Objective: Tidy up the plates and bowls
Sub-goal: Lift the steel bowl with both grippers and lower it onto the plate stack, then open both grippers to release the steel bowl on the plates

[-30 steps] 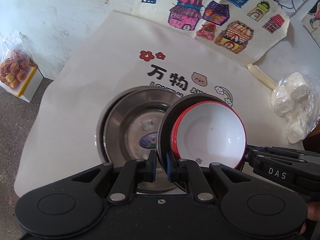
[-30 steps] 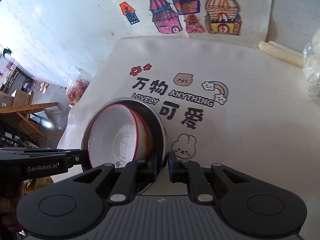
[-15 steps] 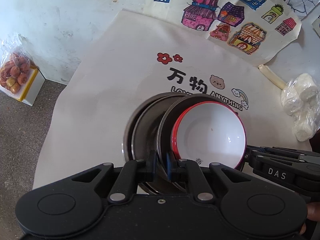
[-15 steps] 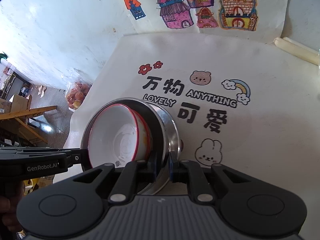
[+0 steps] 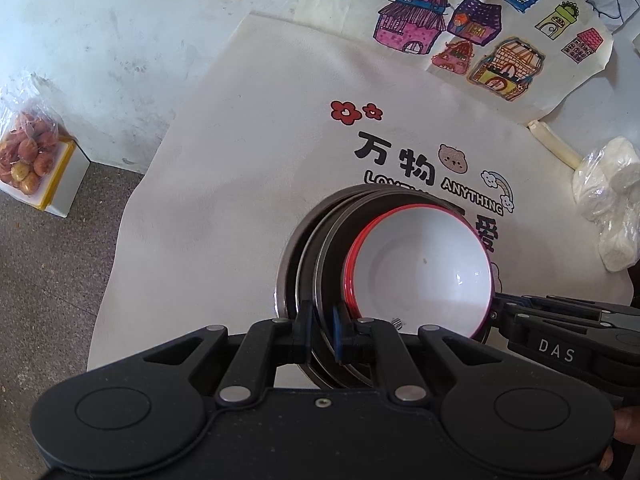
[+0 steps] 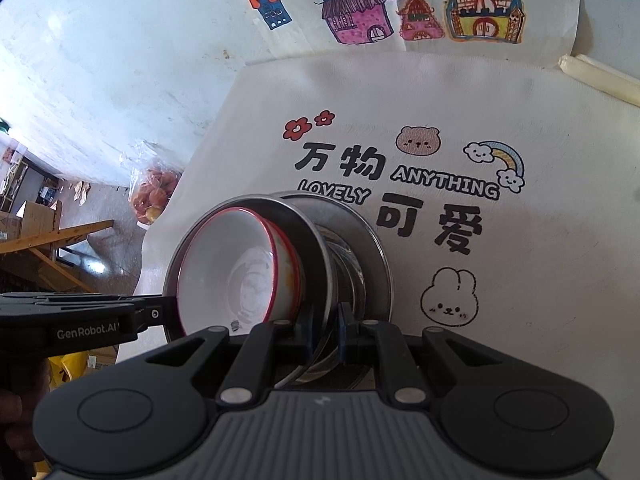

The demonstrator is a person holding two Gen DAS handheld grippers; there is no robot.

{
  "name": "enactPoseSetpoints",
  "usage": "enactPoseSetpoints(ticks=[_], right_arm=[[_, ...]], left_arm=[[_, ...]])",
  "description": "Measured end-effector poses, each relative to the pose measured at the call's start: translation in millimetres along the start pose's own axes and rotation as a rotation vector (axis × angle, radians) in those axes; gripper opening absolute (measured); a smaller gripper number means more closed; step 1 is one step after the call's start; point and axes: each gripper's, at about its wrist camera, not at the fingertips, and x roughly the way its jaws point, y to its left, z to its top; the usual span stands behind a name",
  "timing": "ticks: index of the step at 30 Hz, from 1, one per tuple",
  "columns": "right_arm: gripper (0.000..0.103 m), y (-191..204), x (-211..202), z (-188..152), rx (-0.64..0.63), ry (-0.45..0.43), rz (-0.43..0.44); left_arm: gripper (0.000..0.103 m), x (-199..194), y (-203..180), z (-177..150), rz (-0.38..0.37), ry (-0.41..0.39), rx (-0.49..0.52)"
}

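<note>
A steel bowl (image 5: pixel 332 248) carries red-rimmed white bowls (image 5: pixel 420 272) nested inside it. My left gripper (image 5: pixel 322 330) is shut on its left rim and my right gripper (image 6: pixel 324 330) is shut on its right rim. It sits over a larger steel bowl (image 5: pixel 290 252) that rests on the printed cloth (image 5: pixel 240 152). In the right wrist view the held steel bowl (image 6: pixel 312 236), the white bowls (image 6: pixel 224 264) and the larger steel bowl (image 6: pixel 372 248) all show. Whether the held bowl touches the lower one I cannot tell.
A bag of white lumps (image 5: pixel 608 208) and a rolled paper (image 5: pixel 554 144) lie at the right. House drawings (image 5: pixel 460 28) lie at the far side. A box of bagged fruit (image 5: pixel 28 160) stands on the floor left of the table edge.
Both grippers carried the steel bowl with its white bowls leftward over the larger steel bowl, which now is nearly covered beneath it.
</note>
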Motion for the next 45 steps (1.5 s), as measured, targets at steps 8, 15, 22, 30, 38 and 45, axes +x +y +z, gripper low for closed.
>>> enactPoseSetpoints(ticks=[8,15,22,30,38,45], right_arm=[[0.013,-0.6,4.8,1.5,0.016,0.001,0.0],[0.014,-3.7,6.2,2.0,0.028,0.004,0.002],[0.014,-4.0,7.5,2.4,0.031,0.004,0.003],[0.015,-2.1,7.0,2.9,0.032,0.002,0.004],[0.016,-1.6,7.1,2.4,0.035,-0.005,-0.001],[0.016,2.1,5.7,2.0,0.026,-0.015,-0.021]], left_arm=[[0.01,3.5,0.4,3.9,0.0,0.005,0.012],[0.009,5.1,-0.2,5.7,0.003,0.008,0.012],[0.009,6.7,-0.4,6.9,0.008,0.011,0.01],[0.009,8.0,0.9,7.1,0.009,0.012,0.006],[0.009,6.4,1.6,6.6,0.005,0.004,0.012],[0.009,3.3,1.7,5.4,0.0,-0.01,0.013]])
